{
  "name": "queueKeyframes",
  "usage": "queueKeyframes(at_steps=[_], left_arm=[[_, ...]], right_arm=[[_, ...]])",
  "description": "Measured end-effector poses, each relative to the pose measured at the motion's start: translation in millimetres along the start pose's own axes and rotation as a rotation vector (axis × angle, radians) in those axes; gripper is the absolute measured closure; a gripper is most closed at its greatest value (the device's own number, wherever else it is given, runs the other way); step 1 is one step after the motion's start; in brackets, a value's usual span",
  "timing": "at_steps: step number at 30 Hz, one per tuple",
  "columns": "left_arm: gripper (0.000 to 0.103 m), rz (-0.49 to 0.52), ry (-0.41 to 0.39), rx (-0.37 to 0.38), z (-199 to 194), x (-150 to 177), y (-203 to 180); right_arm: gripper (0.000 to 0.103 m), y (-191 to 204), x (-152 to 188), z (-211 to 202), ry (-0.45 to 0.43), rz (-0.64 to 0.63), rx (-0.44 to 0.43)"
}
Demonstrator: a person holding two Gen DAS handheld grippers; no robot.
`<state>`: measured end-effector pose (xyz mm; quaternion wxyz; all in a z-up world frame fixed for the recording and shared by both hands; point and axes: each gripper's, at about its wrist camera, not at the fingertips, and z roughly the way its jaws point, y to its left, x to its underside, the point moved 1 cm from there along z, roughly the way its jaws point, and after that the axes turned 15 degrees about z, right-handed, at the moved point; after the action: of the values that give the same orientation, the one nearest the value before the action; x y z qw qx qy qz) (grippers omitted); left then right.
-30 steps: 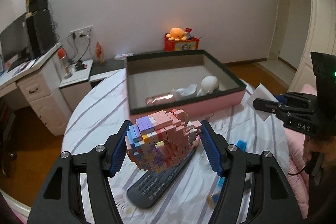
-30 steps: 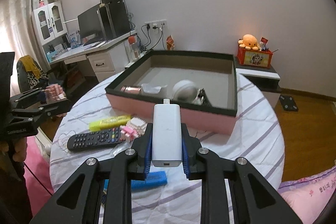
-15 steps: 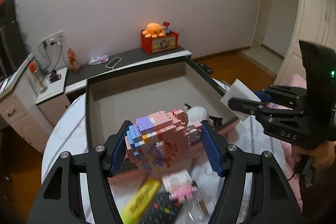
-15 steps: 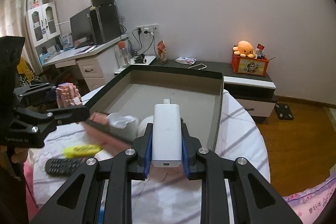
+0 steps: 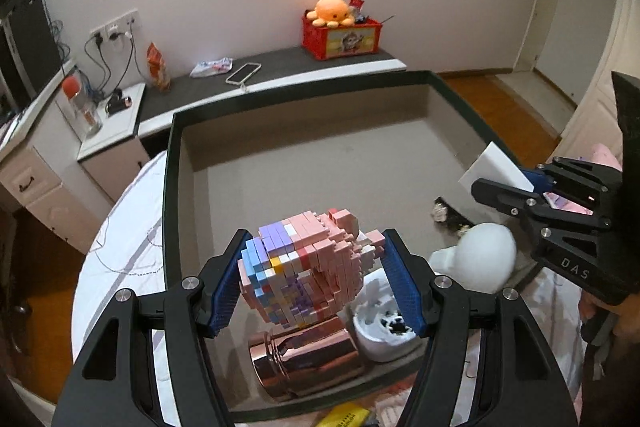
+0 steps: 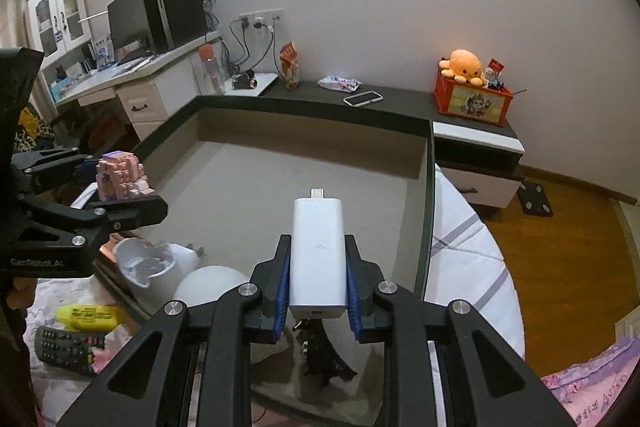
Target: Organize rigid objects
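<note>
Gripping knobbly brick figure [image 5: 304,267], smooth white charger [image 6: 318,259]

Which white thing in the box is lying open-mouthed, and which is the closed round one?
The open one is the white cup, on its side beside the copper bottle. The white ball next to it is smooth and closed.

Each camera rides on a handheld gripper and looks forward and steeply down along its fingers into the large open box [image 5: 172,187]. The left wrist view hangs close over the box's near left part; the right wrist view hangs over its near right. Both share the box floor, the white ball [image 5: 486,257], the far shelf and the orange plush [image 6: 464,65]. Edges curve heavily, so distances are probably unreliable.
</note>
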<state>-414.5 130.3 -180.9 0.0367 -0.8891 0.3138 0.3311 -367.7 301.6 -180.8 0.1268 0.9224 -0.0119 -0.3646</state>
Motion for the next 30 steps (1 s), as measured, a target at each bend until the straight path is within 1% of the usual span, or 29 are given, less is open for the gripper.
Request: queueKeyframes(at_steps=[3,6,8,9,10,11,13,15,18,19,24,30], left_arm=[[0.036,-0.007,0.002,-0.001,5,2,0],[0.036,-0.023,-0.004,-0.023,6,3,2],[0.033,-0.034,-0.008,-0.038,5,5,4],[0.024,-0.044,-0.015,-0.043,3,5,6],[0.016,-0.053,-0.025,-0.055,0,5,7],[0.011,-0.062,-0.039,-0.07,-5,5,8],[0.006,-0.067,-0.058,-0.082,-16,7,8],[0.003,-0.072,-0.063,-0.095,-26,10,10],[0.003,-0.085,-0.081,-0.109,-44,18,11],[0.002,-0.091,-0.084,-0.117,-50,22,10],[0.001,-0.099,-0.144,-0.126,-89,43,0],[0.0,-0.075,-0.201,-0.145,-132,74,-23]], right_arm=[[0.079,-1,-1,1,-0.011,0.005,0.005],[0.079,-3,-3,-3,-0.052,0.007,0.009],[0.079,-3,-4,-6,-0.069,0.013,0.016],[0.078,-4,-4,-8,-0.076,0.02,0.011],[0.076,-5,-5,-9,-0.079,0.025,0.005],[0.073,-5,-5,-13,-0.091,0.035,-0.004],[0.056,-5,-5,-20,-0.104,0.043,-0.009],[0.051,-2,-5,-26,-0.118,0.043,-0.012],[0.03,3,-2,-42,-0.145,0.049,-0.018],[0.025,5,0,-50,-0.164,0.047,-0.019],[0.024,18,14,-82,-0.207,0.041,-0.044],[0.022,37,45,-125,-0.241,0.037,-0.052]])
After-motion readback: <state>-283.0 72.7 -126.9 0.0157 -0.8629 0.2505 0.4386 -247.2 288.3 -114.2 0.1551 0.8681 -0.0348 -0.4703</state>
